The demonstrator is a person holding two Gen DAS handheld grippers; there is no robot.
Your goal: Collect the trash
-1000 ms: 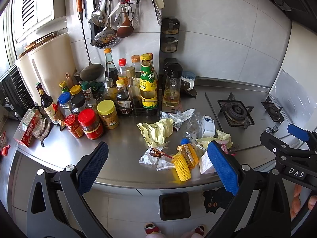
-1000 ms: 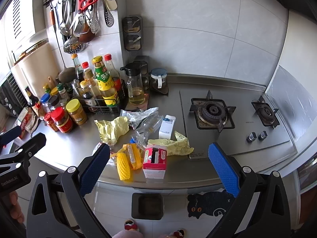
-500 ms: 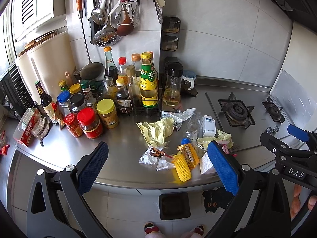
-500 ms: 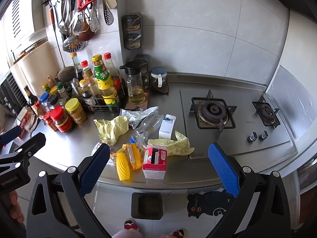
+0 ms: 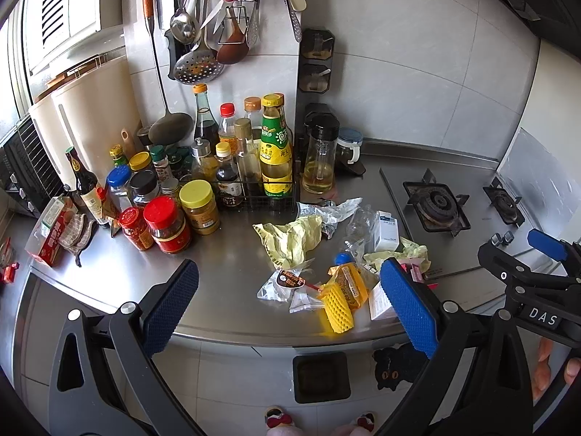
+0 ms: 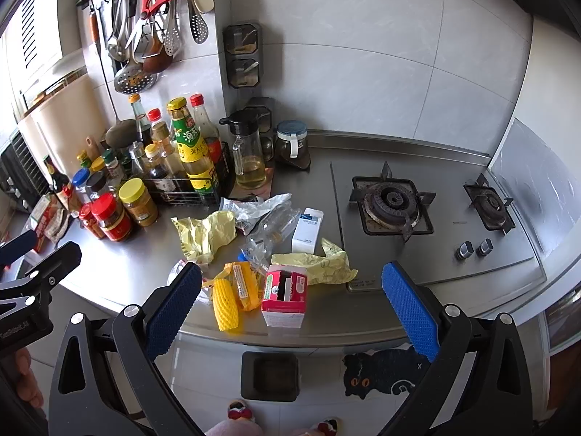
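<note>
steel counter | l tongs & r tongs both released, level, held off counter edge | trash pile ahead

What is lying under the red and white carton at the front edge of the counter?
The red and white carton rests on the bare steel counter. Behind it a crumpled yellow wrapper touches its back. Whether anything is tucked beneath cannot be seen.
</note>
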